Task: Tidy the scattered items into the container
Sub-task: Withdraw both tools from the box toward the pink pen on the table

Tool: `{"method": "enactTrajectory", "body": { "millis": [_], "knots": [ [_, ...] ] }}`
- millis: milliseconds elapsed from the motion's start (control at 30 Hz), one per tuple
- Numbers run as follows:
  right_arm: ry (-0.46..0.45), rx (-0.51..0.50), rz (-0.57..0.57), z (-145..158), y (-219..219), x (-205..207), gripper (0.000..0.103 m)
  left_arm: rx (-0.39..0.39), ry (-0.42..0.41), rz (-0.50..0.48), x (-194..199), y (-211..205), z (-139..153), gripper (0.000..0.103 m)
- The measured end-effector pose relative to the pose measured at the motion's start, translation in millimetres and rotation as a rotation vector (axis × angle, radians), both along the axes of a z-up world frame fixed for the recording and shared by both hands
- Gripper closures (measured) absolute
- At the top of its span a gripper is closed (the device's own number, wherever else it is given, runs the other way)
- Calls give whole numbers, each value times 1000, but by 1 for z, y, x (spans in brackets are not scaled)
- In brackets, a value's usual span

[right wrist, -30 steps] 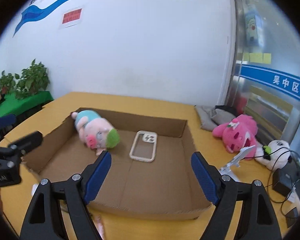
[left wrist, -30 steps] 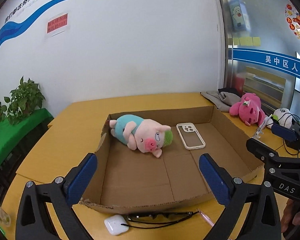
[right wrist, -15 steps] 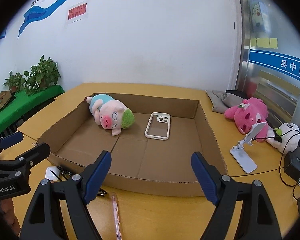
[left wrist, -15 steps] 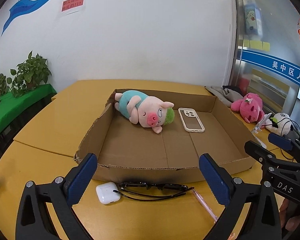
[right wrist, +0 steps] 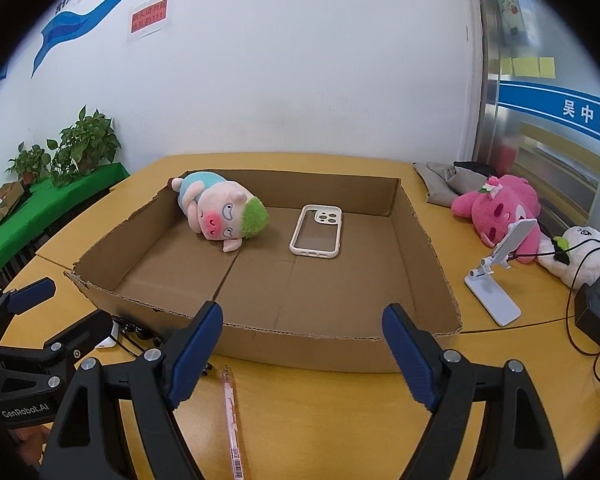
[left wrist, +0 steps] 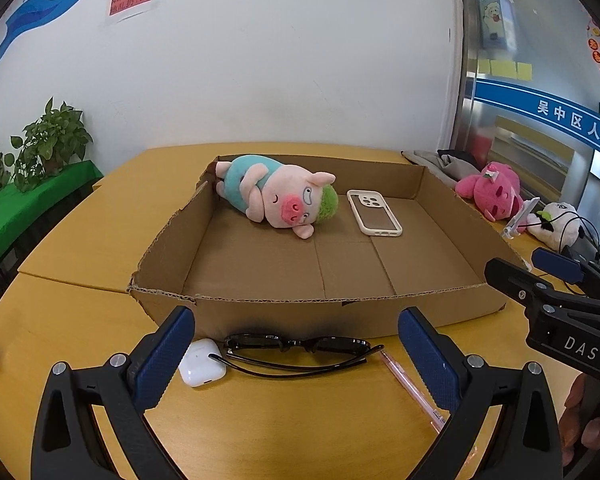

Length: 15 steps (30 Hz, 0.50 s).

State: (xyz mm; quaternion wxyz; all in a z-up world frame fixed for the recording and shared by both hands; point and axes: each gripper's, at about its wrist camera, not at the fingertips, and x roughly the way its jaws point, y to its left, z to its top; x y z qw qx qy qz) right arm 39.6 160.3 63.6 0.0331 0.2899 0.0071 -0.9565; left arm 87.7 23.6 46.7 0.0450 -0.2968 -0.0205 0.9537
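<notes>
1. A shallow brown cardboard box (left wrist: 260, 272) sits mid-desk on the yellow wooden desk (left wrist: 100, 240).
2. A pink pig plush in teal (left wrist: 272, 196) lies in the box's far left corner, a cream phone case (left wrist: 374, 213) beside it.
3. The left gripper (left wrist: 296, 354), jaws wide and empty, hovers level over black folded glasses (left wrist: 296, 350) at the box's near wall.
4. The right gripper (right wrist: 302, 350), jaws wide and empty, hovers level before that wall.
5. A white earbud case (left wrist: 201, 362) touches the glasses.
6. A pink pen (right wrist: 232, 420) lies by the desk's near edge.

Two hand-held grippers, side by side, both pointing forward. The left gripper (left wrist: 296, 354) has its blue-padded fingers (left wrist: 162, 354) spread wide apart, holding nothing. The right gripper (right wrist: 302, 354) is likewise spread wide and holds nothing.
</notes>
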Motion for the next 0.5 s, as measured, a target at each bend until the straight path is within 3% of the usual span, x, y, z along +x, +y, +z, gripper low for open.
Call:
{"method": "enactTrajectory", "body": {
  "millis": [233,500],
  "knots": [
    [-25,6,5,-4,-5,2,21,24,-4,-22,0,2,0,0],
    [-64,-17,-4,-15,9,0,21,51,-67,-48,-8,4,-9,0]
  ]
}}
